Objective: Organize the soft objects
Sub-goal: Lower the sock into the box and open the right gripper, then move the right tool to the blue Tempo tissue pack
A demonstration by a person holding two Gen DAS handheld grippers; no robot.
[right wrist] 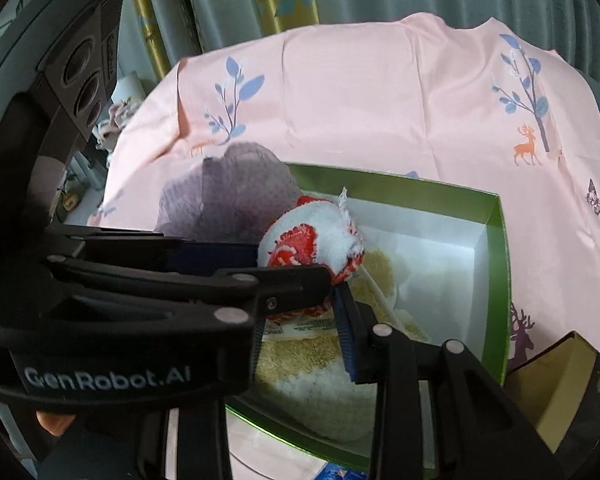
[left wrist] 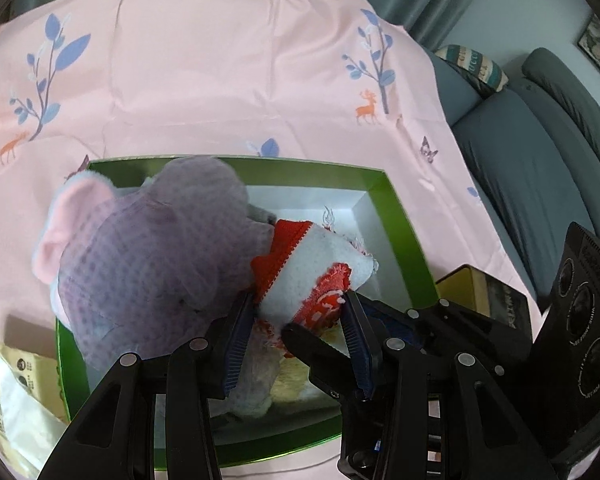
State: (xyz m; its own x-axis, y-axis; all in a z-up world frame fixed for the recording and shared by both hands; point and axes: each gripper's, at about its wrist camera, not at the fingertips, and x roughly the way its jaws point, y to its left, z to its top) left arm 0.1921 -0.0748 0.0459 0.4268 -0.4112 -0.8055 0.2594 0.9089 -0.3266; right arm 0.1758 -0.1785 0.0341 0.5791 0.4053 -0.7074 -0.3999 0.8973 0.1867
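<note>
Both grippers' jaws close on the red-and-white rolled towel [left wrist: 312, 272], left gripper [left wrist: 300, 312] and right gripper [right wrist: 300, 312] steadying it above the green box [left wrist: 404, 240], plush elephant [left wrist: 152, 256] at 9 o'clock.

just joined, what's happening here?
A person with two handheld grippers is packing soft toys into a green box on a pink tablecloth. The left gripper and right gripper both close around a red-and-white plush, held over the box interior. A purple plush elephant already sits at the box's left end, and a beige fuzzy item lies on the bottom beneath the grippers.
</note>
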